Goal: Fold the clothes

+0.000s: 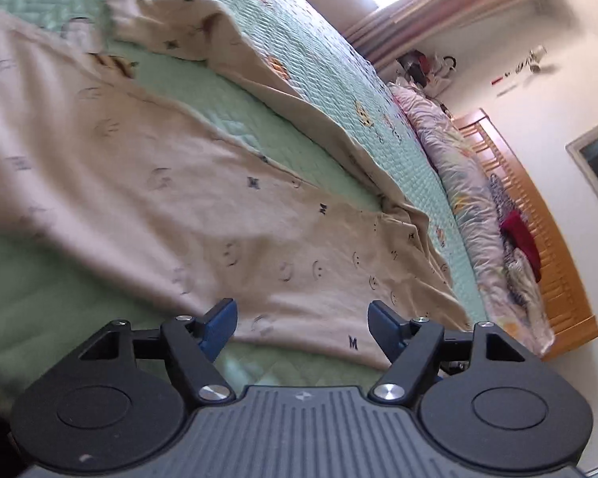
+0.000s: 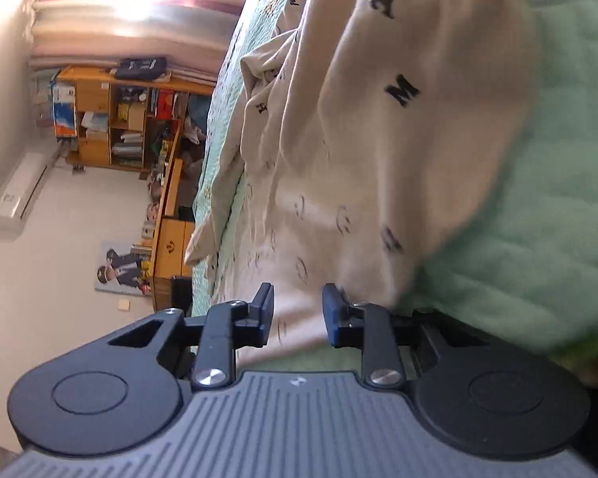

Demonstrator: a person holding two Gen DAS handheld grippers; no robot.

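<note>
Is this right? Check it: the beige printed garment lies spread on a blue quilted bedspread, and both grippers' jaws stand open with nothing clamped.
One thing is wrong: the bedspread is pale green, not blue, as the left wrist view shows. The rest holds: the beige printed garment lies spread on it, and the left gripper and right gripper stand with jaws open, nothing clamped.

I am looking into a home bedroom. Beyond my left tongs a bed under a green quilted cover (image 1: 331,91) is running up to a wooden slatted headboard (image 1: 530,215). Left of my right tongs a cluttered wooden shelf unit (image 2: 119,119) is standing beneath a curtained window (image 2: 131,4).
</note>
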